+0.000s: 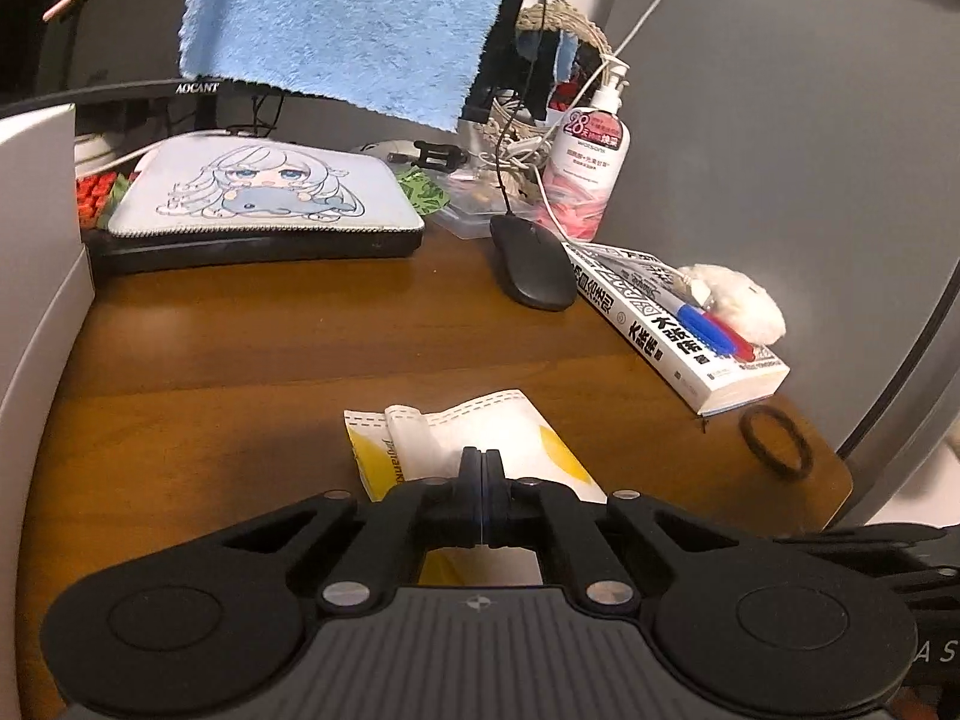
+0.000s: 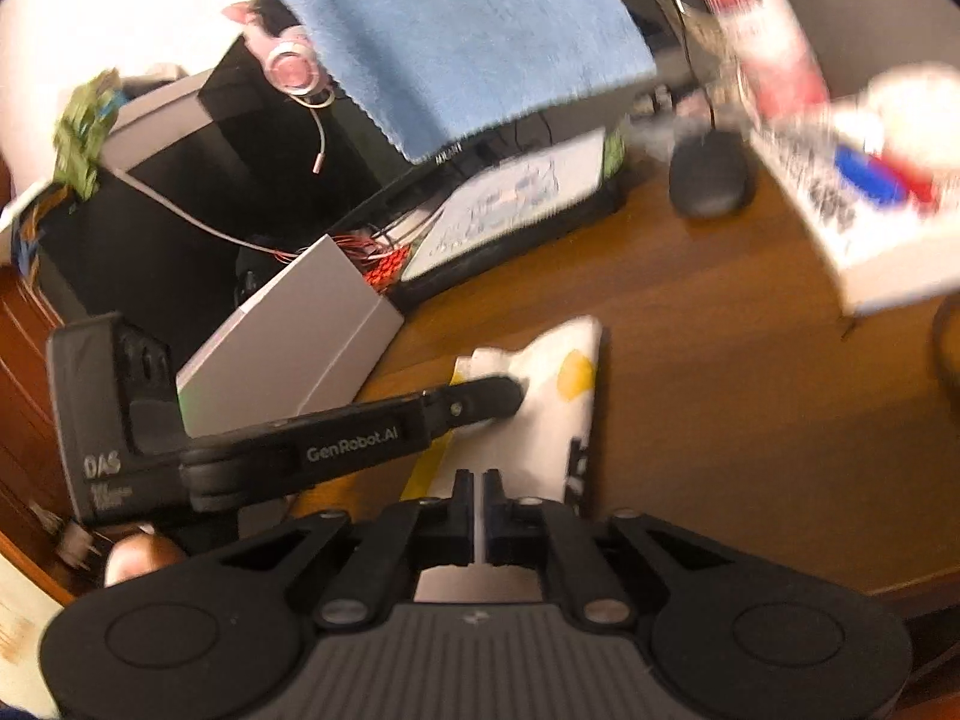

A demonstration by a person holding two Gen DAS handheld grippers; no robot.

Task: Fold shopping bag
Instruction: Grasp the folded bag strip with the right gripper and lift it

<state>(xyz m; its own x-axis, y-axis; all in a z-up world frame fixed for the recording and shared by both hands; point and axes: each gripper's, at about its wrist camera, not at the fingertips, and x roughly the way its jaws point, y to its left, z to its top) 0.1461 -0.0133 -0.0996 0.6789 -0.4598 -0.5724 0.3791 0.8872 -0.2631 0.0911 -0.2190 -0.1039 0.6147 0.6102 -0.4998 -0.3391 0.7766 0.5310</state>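
The shopping bag (image 1: 480,435) is a small folded packet, white with yellow patches, lying on the brown wooden table (image 1: 240,348). My left gripper (image 1: 483,457) is shut, its tips resting on the middle of the packet. From the right wrist view the left gripper (image 2: 510,393) reaches in from the left and touches the bag (image 2: 558,396) near its far end. My right gripper (image 2: 483,478) sits over the bag's near end, its jaws closed on a thin white strip of fabric. That view is blurred by motion.
A white book (image 1: 678,324) with markers (image 1: 714,330) and a white plush on it lies to the right. A black mouse (image 1: 531,267), a hair tie (image 1: 777,441), a cartoon pouch (image 1: 264,192) and a lotion bottle (image 1: 591,162) surround the bag. A grey box (image 1: 36,270) stands left; a blue towel (image 1: 348,18) hangs above.
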